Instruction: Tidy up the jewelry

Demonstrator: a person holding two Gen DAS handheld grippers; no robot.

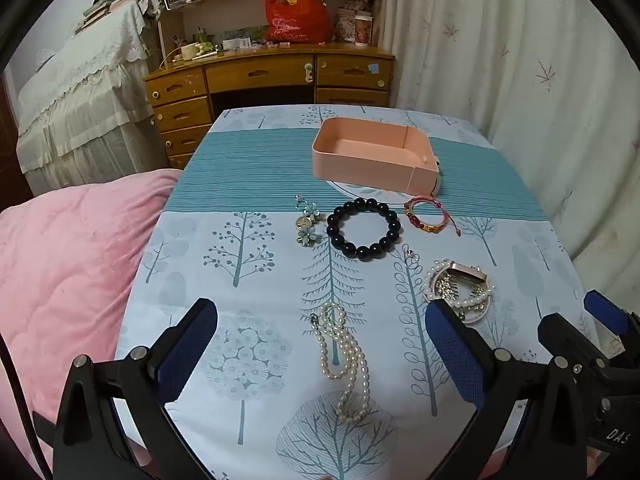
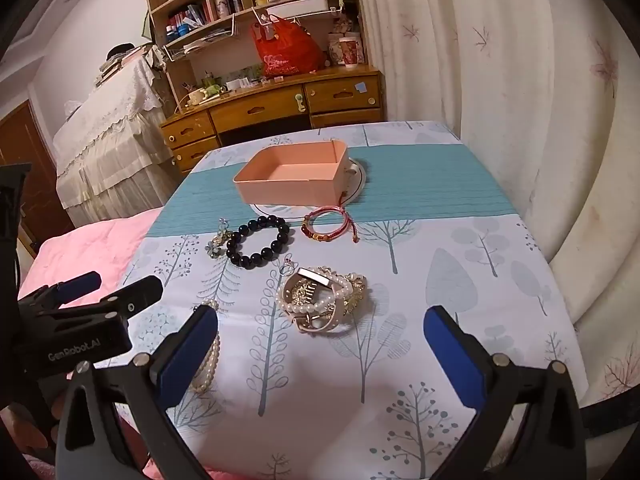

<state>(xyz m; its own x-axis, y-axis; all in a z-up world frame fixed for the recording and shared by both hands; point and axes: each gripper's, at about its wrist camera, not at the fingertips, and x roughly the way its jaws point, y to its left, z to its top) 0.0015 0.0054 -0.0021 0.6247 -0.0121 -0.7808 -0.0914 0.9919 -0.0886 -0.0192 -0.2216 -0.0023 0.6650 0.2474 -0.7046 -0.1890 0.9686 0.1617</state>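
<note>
Your left gripper (image 1: 320,340) and right gripper (image 2: 320,340) hover wide open, holding nothing, over the tabletop's near edge; pearl necklace (image 1: 346,360) lies between the left's fingers.

Your left gripper (image 1: 320,344) hangs over the worktop (image 1: 240,264), jaws spread wide around the pearl necklace (image 1: 345,360). Beyond lie the black bracelet (image 1: 363,229), red bracelet (image 1: 428,216) and pink box (image 1: 374,156); your right gripper (image 1: 592,332) sits alongside.
</note>
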